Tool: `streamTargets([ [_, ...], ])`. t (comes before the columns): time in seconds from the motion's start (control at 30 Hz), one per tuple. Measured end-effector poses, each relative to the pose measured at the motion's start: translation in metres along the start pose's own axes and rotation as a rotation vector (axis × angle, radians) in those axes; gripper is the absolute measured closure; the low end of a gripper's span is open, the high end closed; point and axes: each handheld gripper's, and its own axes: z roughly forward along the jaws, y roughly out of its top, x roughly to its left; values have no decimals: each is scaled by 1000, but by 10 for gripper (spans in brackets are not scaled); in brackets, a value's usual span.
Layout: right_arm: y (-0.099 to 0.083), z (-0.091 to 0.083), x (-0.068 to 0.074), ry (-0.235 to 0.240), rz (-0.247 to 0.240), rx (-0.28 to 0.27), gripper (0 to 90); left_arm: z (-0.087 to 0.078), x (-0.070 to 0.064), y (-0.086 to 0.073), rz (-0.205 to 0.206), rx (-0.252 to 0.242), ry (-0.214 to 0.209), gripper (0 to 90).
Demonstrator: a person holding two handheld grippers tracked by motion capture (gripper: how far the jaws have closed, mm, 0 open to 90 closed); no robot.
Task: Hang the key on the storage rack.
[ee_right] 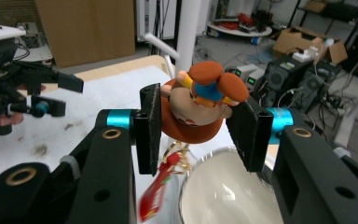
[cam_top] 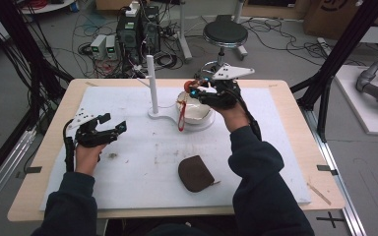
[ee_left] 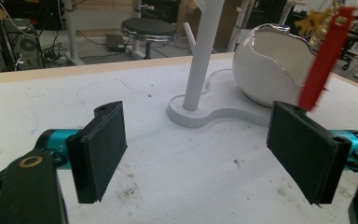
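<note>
Holding a small cartoon figure keychain [ee_right: 200, 105] between the jaws of our right gripper [ee_right: 198, 126], we have it in the air just above the white egg-shaped bowl [cam_top: 195, 114], with its red strap [cam_top: 181, 120] dangling down past the bowl's rim. Our left gripper [cam_top: 100, 132] rests well apart on the white mat [cam_top: 142, 162], jaws spread wide and empty, aimed toward the white peg stand [cam_top: 151, 83] that shares a base with the bowl. A brown pouch [cam_top: 196, 173] lies near the front edge, untouched. We judge the main risk to be the grip itself: the jaws pinch the rounded figure at its sides, so a tilt of the wrist could let it squirt out and fall into or beside the bowl. The swinging strap and the little gold ring under the figure could also catch on the bowl's jagged silver rim and tip it, or drag it along as we lift. If the aim is a peg on the stand, the loose strap may also miss, since it hangs freely below our hold.
</note>
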Motion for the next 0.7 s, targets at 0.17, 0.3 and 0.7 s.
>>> streamTargets([
  [0.17,13,19,3,24,1,-22,576,0,1,0,0,3,0,197],
  [0.3,25,31,3,48,11,-47,576,0,1,0,-3,2,1,197],
  [0.7,49,54,8,86,-5,-69,576,-1,3,0,-8,2,1,197],
])
